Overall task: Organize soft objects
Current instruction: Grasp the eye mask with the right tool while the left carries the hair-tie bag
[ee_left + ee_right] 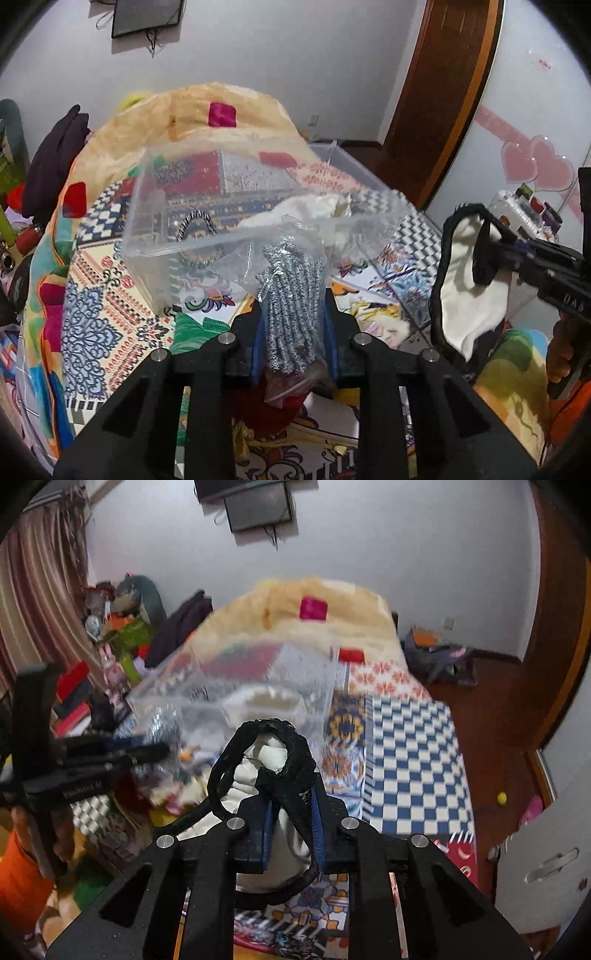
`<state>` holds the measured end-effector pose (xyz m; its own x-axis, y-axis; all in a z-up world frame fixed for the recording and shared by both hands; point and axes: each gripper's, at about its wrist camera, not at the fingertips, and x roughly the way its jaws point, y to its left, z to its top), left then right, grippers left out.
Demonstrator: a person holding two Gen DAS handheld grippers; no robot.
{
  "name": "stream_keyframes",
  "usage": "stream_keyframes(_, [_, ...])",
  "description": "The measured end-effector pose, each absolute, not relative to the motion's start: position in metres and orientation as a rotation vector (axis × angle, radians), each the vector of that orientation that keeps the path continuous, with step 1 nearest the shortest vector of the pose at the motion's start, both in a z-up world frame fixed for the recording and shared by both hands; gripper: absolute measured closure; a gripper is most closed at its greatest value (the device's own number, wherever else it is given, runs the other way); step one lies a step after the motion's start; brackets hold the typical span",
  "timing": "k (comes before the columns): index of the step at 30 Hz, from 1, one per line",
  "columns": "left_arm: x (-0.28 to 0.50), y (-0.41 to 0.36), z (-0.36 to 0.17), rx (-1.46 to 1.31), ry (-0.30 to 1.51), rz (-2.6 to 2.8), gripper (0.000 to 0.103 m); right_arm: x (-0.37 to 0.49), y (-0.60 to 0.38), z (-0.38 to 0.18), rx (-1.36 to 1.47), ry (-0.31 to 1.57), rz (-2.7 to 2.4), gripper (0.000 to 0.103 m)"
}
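Note:
My left gripper (293, 314) is shut on a clear plastic bag of grey-and-white speckled cord (295, 280), held above the bed. Just beyond it stands a clear plastic box (147, 229) holding a white cloth (310, 210) and a speckled ring (195, 225). My right gripper (291, 801) is shut on a white cloth piece with black mesh trim (269, 757), which hangs loose below its fingers. In the left wrist view that gripper (491, 243) and its cloth (465, 295) are at the right. The right wrist view shows the left gripper (162, 751) at the left, near the blurred box (258, 686).
A patterned bedspread (413, 746) covers the bed, with a heaped orange blanket (207, 107) at its far end. Dark clothes (55, 155) and cluttered shelves (110, 653) lie to the left. On the wooden floor at right are a bag (439, 657) and a yellow ball (501, 797).

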<state>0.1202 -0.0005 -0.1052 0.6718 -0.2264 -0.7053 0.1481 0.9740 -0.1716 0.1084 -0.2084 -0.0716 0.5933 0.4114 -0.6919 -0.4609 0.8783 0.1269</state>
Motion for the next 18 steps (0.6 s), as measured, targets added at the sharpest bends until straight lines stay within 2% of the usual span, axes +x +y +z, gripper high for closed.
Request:
stream_keyframes(9, [0.098, 0.015, -0.057, -0.110, 0.673, -0.184, 0.077, 0.108, -0.198, -0.025, -0.074, 0.617, 0.474, 0.087])
stream_keyframes(18, [0.099, 0.043, -0.019, -0.132, 0.567, -0.124, 0.077, 0.123, -0.167, -0.004, -0.065, 0.503, 0.483, 0.087])
